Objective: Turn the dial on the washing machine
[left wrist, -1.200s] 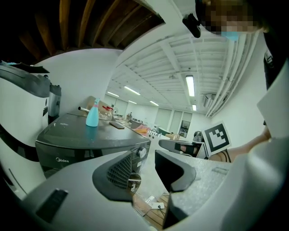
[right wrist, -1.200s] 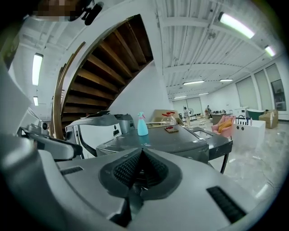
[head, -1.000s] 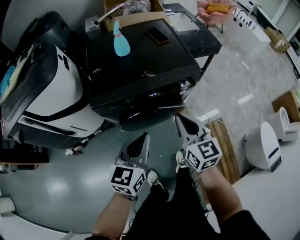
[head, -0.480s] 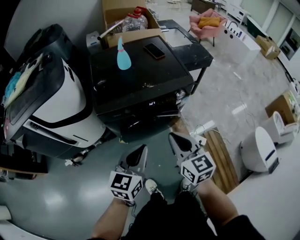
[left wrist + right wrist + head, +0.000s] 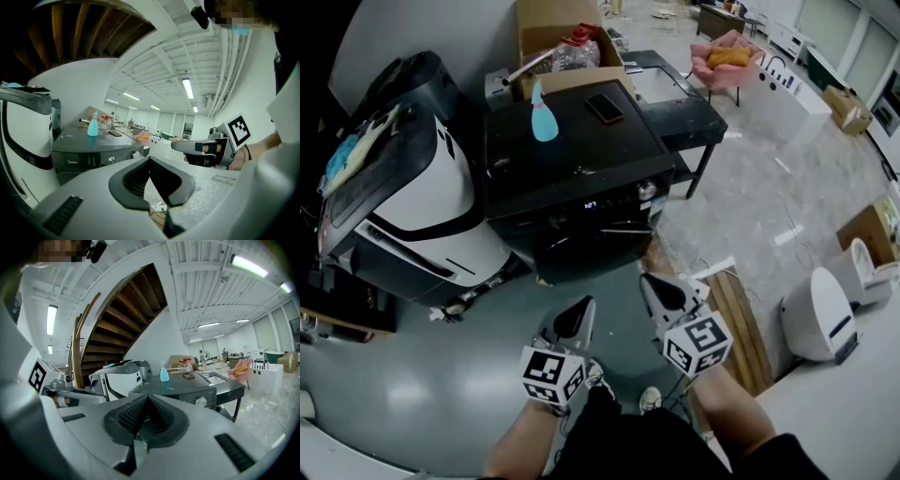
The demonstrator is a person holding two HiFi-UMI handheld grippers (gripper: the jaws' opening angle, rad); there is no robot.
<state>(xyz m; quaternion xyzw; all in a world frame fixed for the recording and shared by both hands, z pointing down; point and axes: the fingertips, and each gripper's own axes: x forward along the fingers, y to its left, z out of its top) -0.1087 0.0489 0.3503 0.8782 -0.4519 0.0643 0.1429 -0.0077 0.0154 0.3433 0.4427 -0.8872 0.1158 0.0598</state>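
The dial (image 5: 200,401) is sitting at the right end of the front panel of the black washing machine (image 5: 572,155), just beside its lit display, with nothing touching it. A blue spray bottle (image 5: 543,112) is standing upright on the washing machine's lid, and a phone (image 5: 605,108) is lying flat near it on the same lid. An open cardboard box (image 5: 553,28) is standing behind the washing machine, and a white and black appliance (image 5: 412,216) is leaning just beside its left side. In front of the washing machine, well apart from it, the left gripper (image 5: 579,307) and the right gripper (image 5: 652,281) are hanging side by side over the grey floor (image 5: 441,366), both pointing toward its front. The left fingers (image 5: 133,180) are pressing together with nothing between them, and the right fingers (image 5: 131,416) are doing likewise.
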